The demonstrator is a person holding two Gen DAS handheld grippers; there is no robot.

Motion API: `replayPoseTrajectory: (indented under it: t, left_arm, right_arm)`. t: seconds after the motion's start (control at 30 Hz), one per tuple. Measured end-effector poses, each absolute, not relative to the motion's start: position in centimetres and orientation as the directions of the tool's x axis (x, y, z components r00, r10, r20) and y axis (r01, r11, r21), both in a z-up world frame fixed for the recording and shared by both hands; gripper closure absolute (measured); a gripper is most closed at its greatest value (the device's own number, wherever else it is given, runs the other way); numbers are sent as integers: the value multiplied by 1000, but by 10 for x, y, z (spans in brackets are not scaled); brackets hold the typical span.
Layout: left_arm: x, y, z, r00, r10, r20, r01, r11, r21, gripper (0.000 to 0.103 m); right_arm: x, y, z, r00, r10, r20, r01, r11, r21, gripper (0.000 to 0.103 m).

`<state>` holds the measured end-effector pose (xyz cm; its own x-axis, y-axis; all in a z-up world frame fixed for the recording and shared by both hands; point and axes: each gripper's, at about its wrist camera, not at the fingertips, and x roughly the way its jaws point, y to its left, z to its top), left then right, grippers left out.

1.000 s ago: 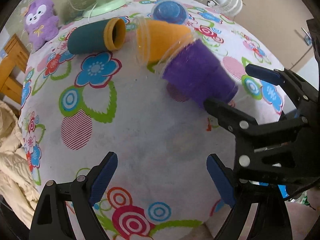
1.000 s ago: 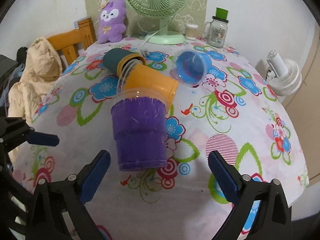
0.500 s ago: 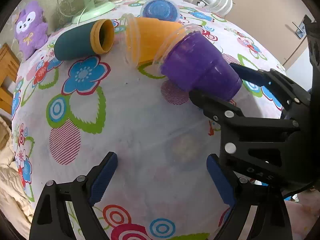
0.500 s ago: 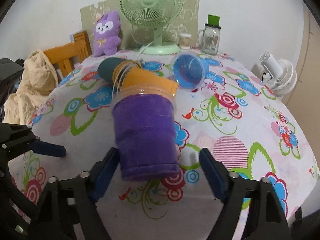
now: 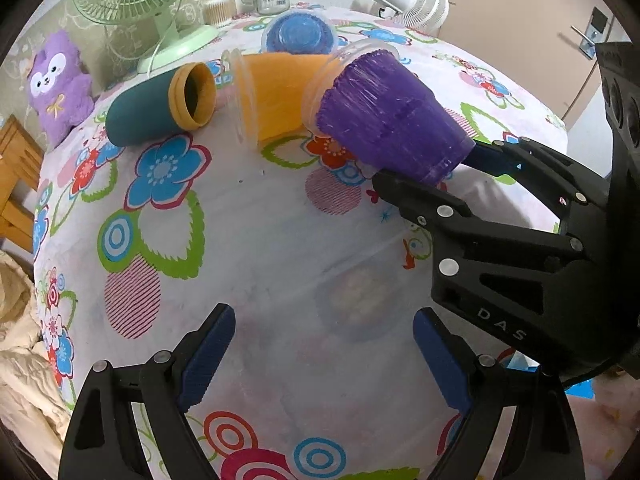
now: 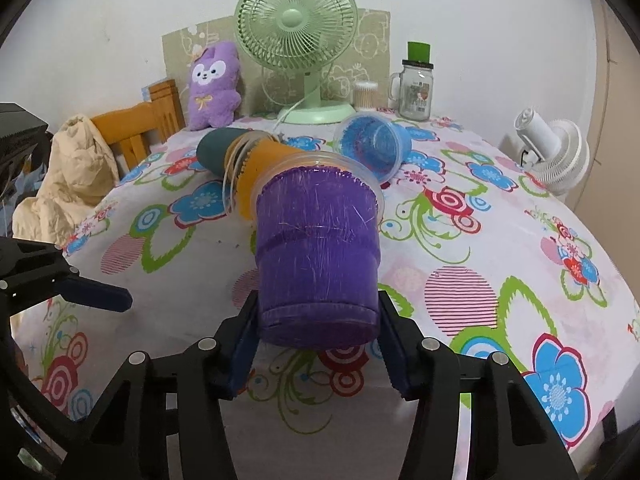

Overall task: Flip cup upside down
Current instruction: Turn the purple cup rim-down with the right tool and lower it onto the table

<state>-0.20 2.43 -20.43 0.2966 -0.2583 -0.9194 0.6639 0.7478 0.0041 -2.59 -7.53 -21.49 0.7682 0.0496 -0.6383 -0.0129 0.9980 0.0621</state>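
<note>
While it lies tipped on its side with the rim pointing away toward the back of the table, the purple cup (image 6: 318, 264) is clamped near its base between the two blue pads of the right gripper (image 6: 318, 340), one pad pressed to each flank. Seen from the left wrist camera, the same purple cup (image 5: 390, 120) is raised off the flowered tablecloth (image 5: 260, 240), its clear rim close against an orange cup (image 5: 276, 94) that lies on its side just beside it. The right gripper (image 5: 432, 176) reaches in from the right edge of that view.

Left gripper (image 5: 324, 354) hovers low over a bare stretch of cloth near the front edge, its blue pads wide apart and holding nothing; one of its fingers (image 6: 98, 294) shows at the left of the right wrist view.

Beyond the orange cup (image 6: 256, 176), a dark teal cup (image 5: 148, 114) with an orange lip lies on its side, mouth toward the orange one. A blue cup (image 6: 372, 148) lies tipped farther back. Along the table's far edge stand a green desk fan (image 6: 296, 36), a purple plush toy (image 6: 214, 84) and a glass jar with a green lid (image 6: 416, 84). A white fan (image 6: 556, 156) sits off the table's right side, and a wooden chair (image 6: 140, 128) draped with cream cloth stands at the left.
</note>
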Motion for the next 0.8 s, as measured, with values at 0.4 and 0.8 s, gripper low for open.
replayPoseTrajectory:
  t: [0.4,0.8]
  left_arm:
    - [-1,29,-164,274,-298,-914,595,799,-82,11]
    - [5,32,-155,275,-321,-907,393,898,-198,11]
  right_arm:
    - [-23,-92,-161,656,73,-751,-78,997,29,46]
    - [0,-102,-129,392,97,-915,-212,977,13,46]
